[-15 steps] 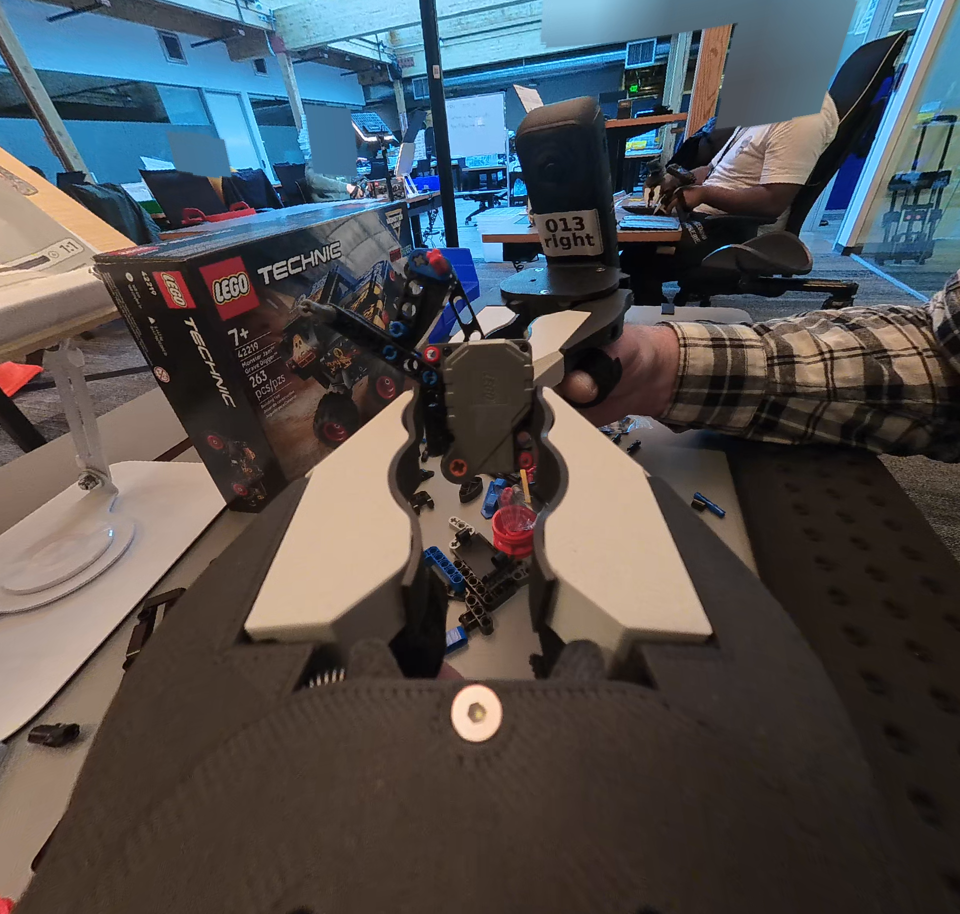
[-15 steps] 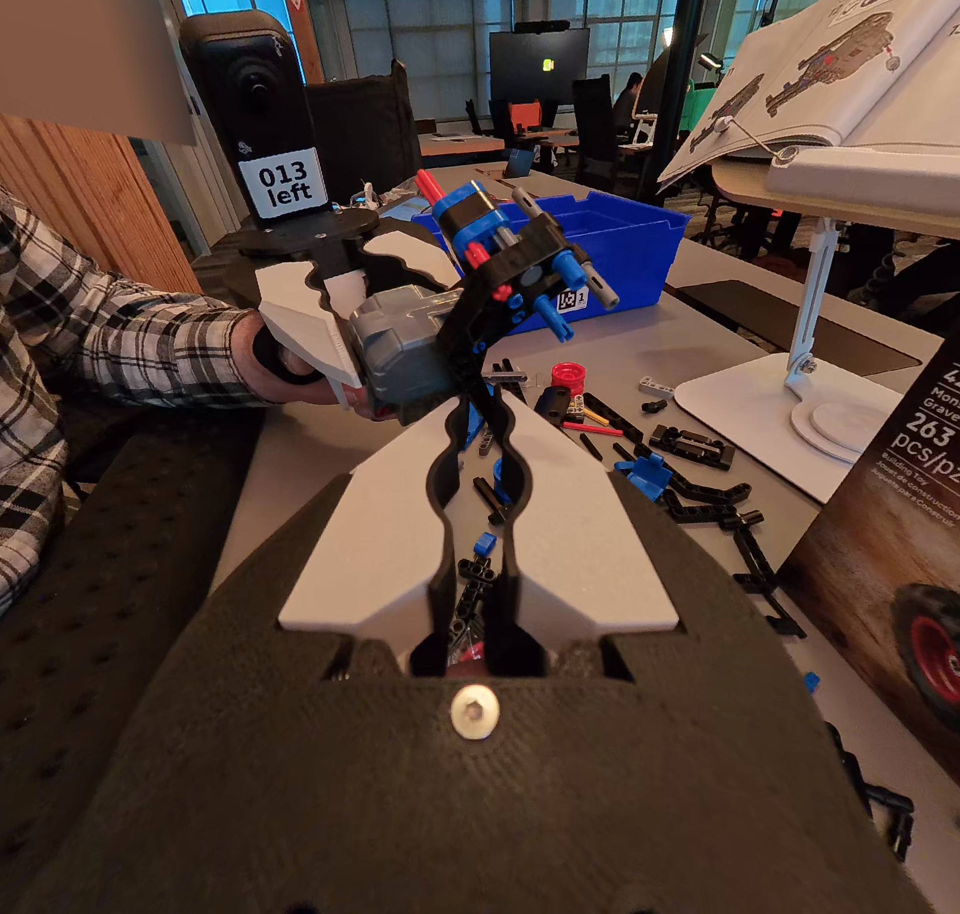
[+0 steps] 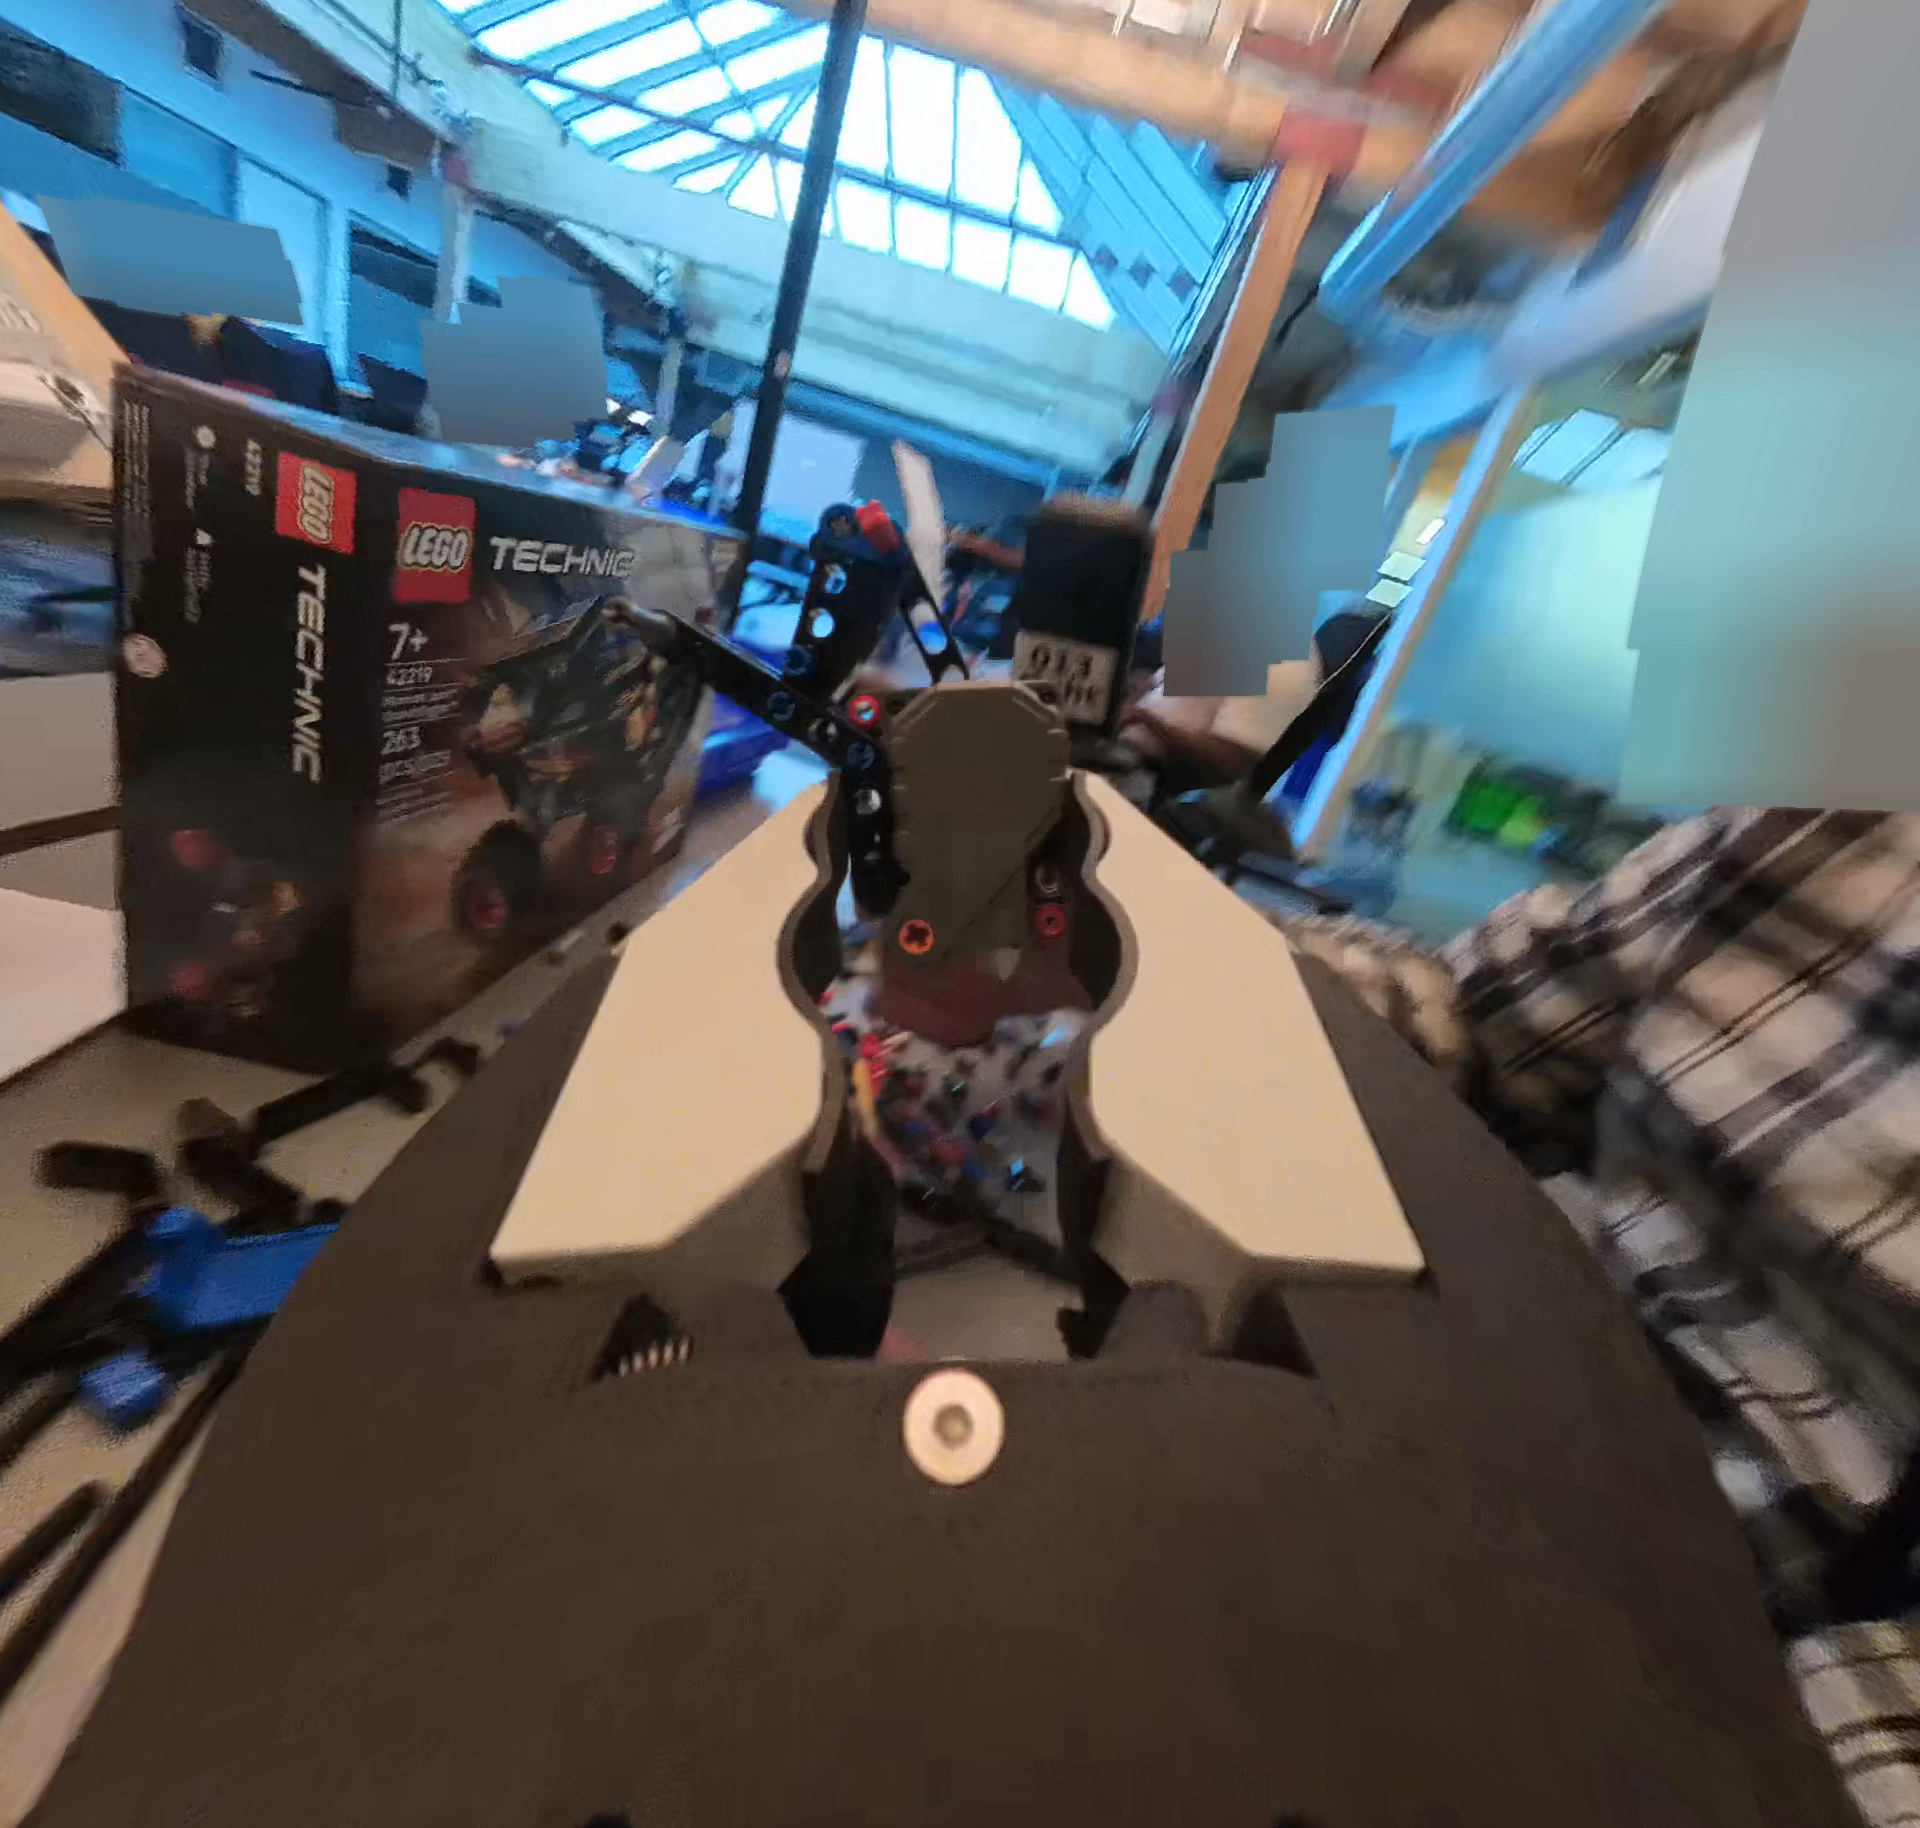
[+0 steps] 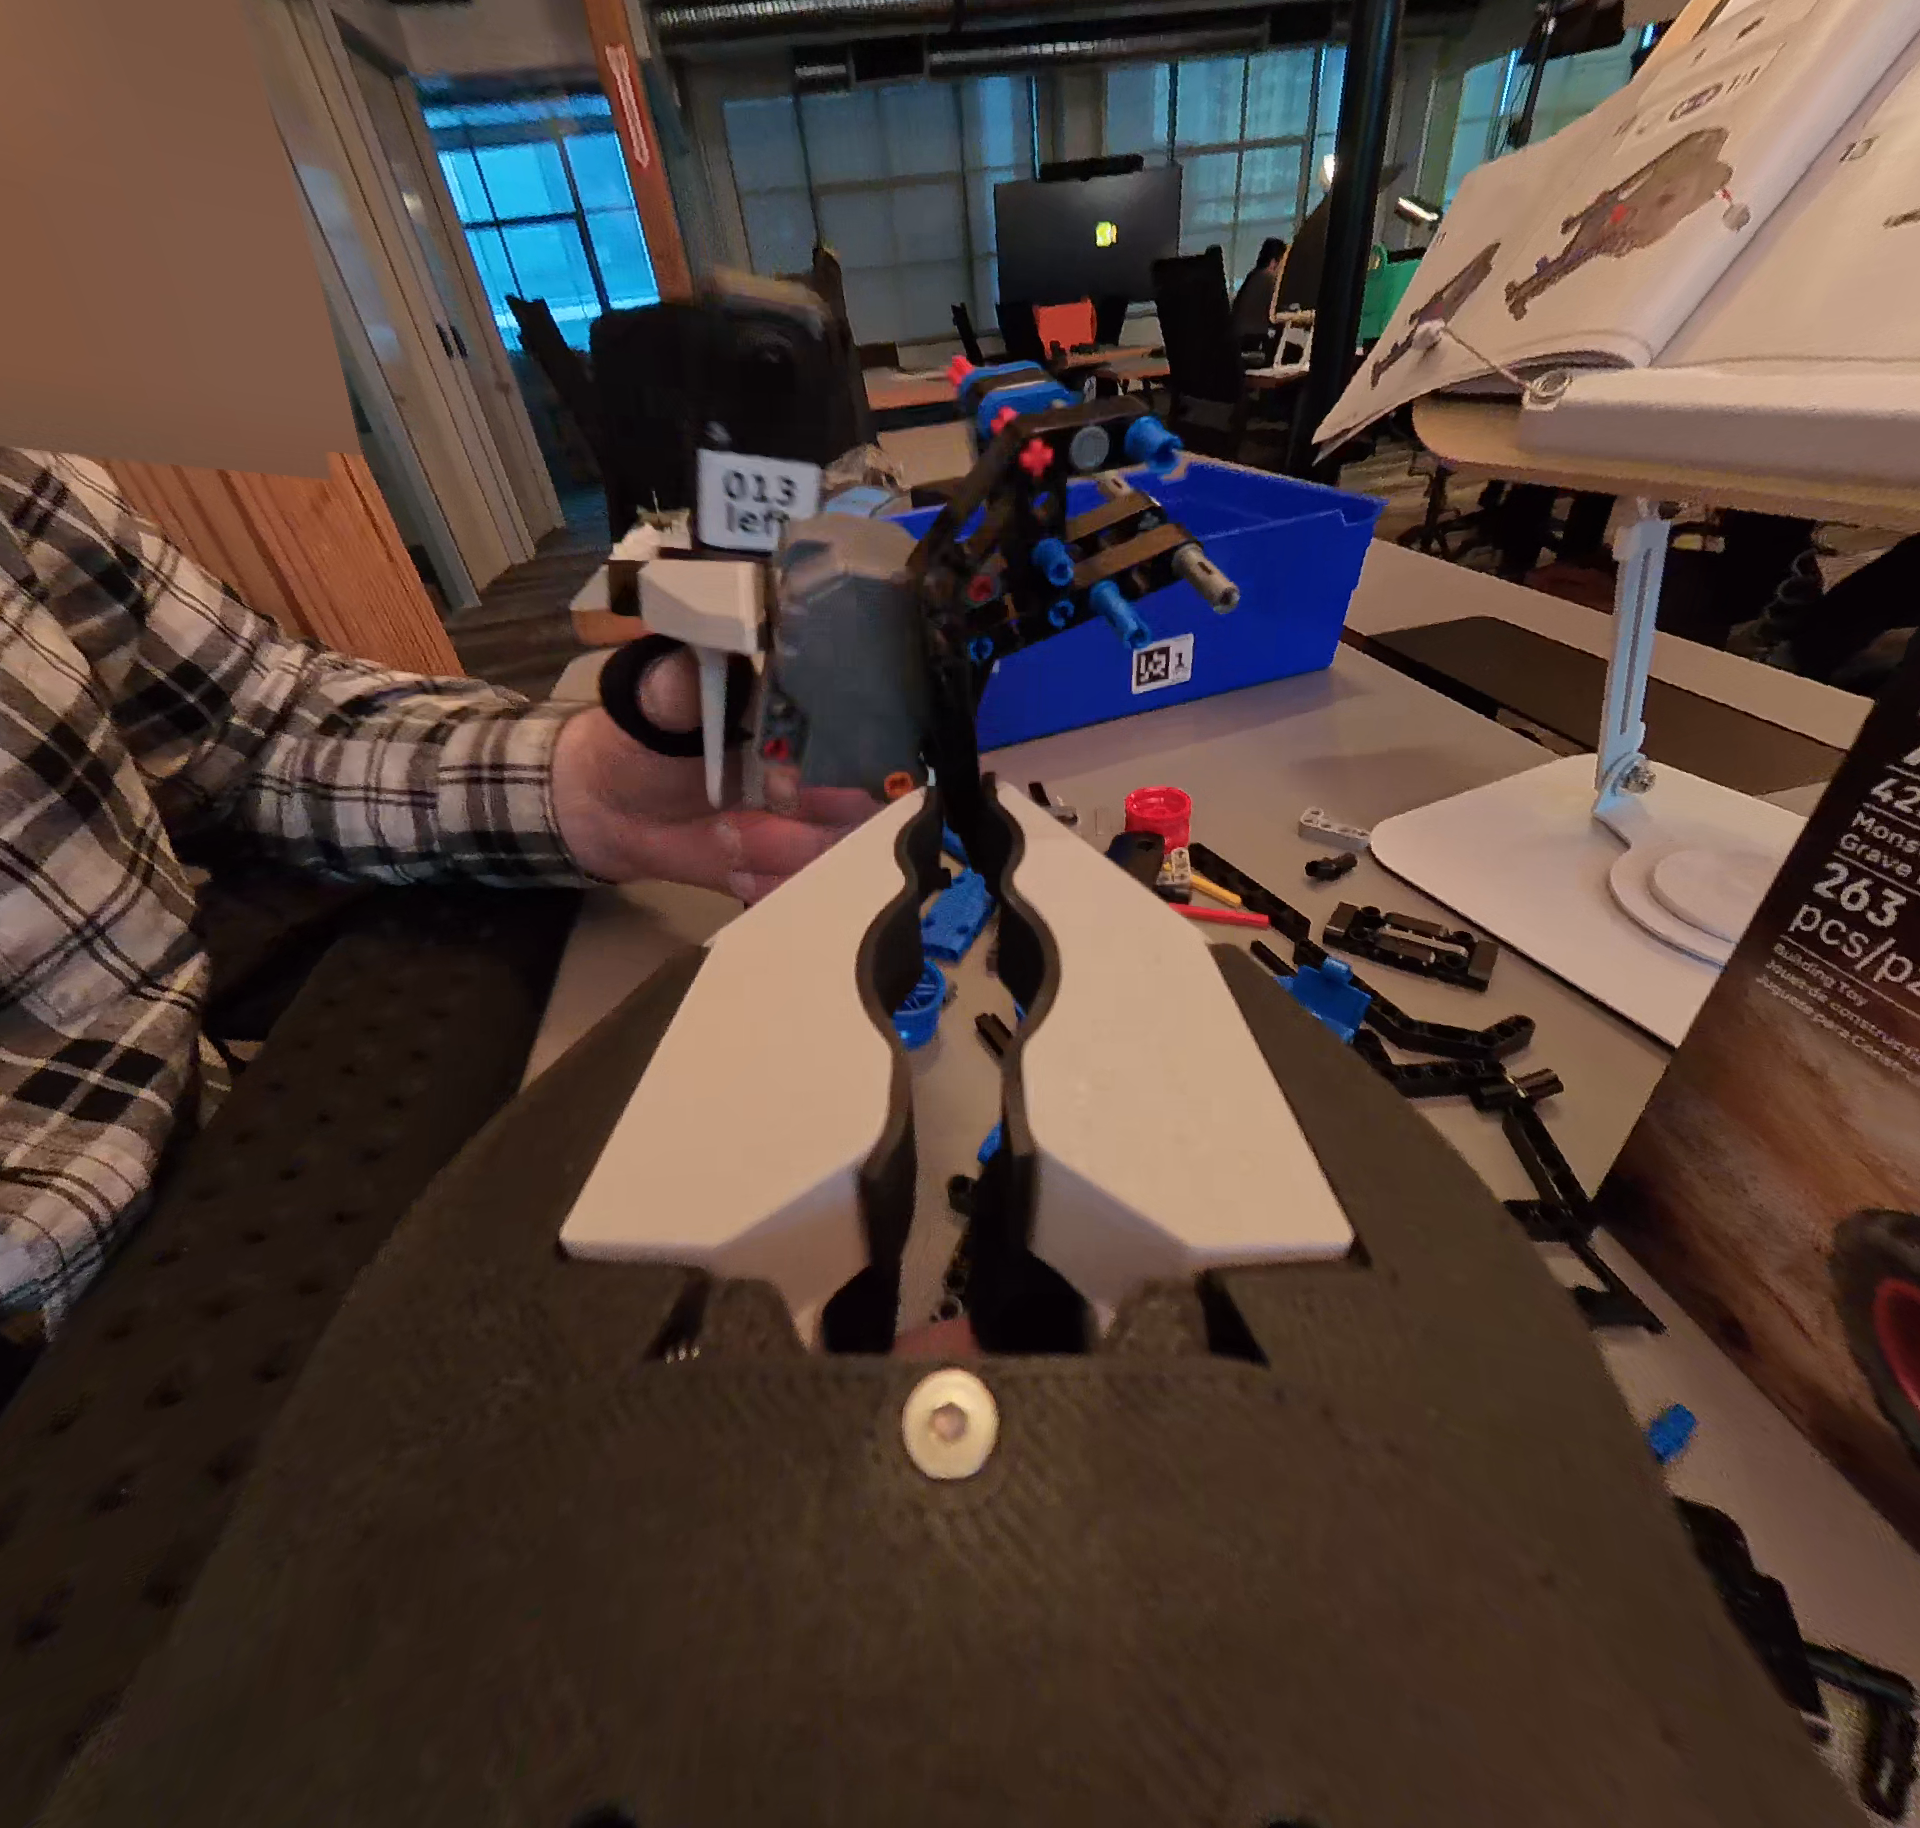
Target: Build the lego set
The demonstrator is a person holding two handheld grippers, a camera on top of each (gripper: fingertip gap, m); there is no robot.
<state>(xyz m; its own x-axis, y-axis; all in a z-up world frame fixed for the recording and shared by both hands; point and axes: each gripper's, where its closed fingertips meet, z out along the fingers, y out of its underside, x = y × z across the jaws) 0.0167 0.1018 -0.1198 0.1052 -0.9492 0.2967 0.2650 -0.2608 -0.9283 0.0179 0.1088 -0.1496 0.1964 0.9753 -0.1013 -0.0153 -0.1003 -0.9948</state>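
A part-built lego assembly, a grey motor block (image 3: 977, 791) with black beams and blue and red pins (image 4: 1049, 531), is held in the air between both grippers. My left gripper (image 3: 954, 822) is shut on the grey block; the right wrist view shows it (image 4: 743, 635) at the block's left side. My right gripper (image 4: 961, 807) is shut on a black beam (image 4: 951, 729) that hangs down from the assembly. In the blurred left wrist view the right gripper's body (image 3: 1081, 583) shows behind the assembly.
The lego box (image 3: 395, 718) stands at the left and shows at the right of the right wrist view (image 4: 1818, 947). A blue bin (image 4: 1247, 583), an instruction booklet (image 4: 1662, 251) on a white stand (image 4: 1558, 874), a red wheel hub (image 4: 1156, 810) and loose pieces (image 4: 1403, 947) are on the table.
The left gripper has rolled and tilted upward, turning the grey block upright. The assembly's beams now point up and right. The left view is motion-blurred. Both grips are unchanged.
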